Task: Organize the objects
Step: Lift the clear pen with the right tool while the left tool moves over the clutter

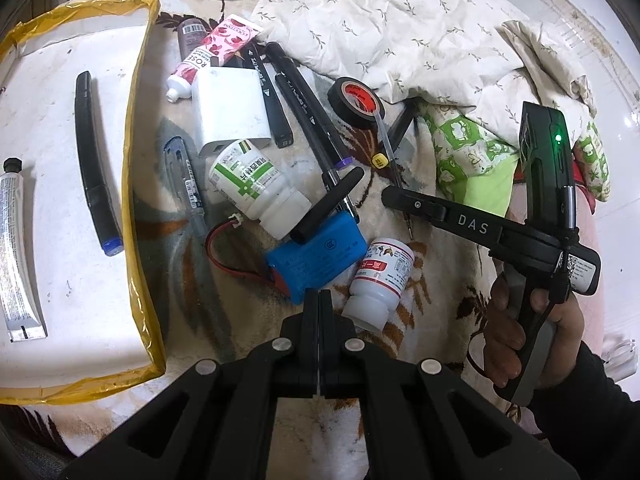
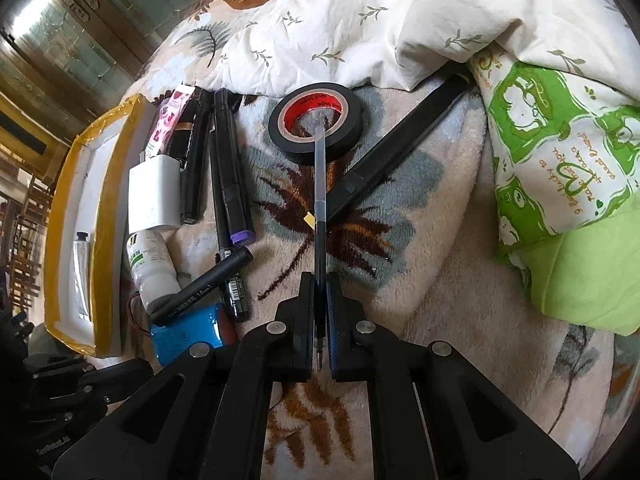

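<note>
My right gripper is shut on a thin clear pen refill with a yellow tag. The refill's far end rests over the hole of a black tape roll, and its tip pokes out behind the jaws. In the left wrist view a hand holds that right gripper over the blanket, with the refill crossing its fingertips. My left gripper is shut on nothing, hovering beside a blue battery pack and a red-label white bottle. A white tray edged in yellow tape holds a black marker and a silver tube.
On the floral blanket lie a green-label bottle, white charger, rose cream tube, a clear pen and several black markers. A crumpled quilt and green-print pillow bound the far and right sides.
</note>
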A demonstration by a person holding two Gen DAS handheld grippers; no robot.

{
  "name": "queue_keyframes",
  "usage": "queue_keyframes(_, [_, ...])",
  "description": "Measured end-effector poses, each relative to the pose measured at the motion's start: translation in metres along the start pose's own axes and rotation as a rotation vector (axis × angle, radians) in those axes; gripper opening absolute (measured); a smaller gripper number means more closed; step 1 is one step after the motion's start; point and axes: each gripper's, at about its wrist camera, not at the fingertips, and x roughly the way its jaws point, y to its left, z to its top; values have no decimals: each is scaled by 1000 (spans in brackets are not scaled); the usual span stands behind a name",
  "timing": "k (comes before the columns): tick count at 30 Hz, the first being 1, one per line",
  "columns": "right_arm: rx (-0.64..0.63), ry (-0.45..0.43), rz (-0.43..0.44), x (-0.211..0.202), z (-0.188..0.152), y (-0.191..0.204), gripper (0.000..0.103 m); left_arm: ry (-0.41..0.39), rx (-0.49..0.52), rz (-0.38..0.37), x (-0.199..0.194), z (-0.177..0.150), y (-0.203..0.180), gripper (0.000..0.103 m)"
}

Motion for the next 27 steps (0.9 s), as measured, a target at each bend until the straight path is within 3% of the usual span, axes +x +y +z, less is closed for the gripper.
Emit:
queue_keyframes(11, [49,-45,37,-11,-1,-5,5,-23,-43,-32,-10,0,8,0])
queue_keyframes(17, [24,-96,52,-26,2,9,5,-49,-89,-62,-25,-8,19,0])
queue_keyframes(27, [-4,-100,102,-31,-8,22,5,-72,-150,-128,-34,-11,34,0])
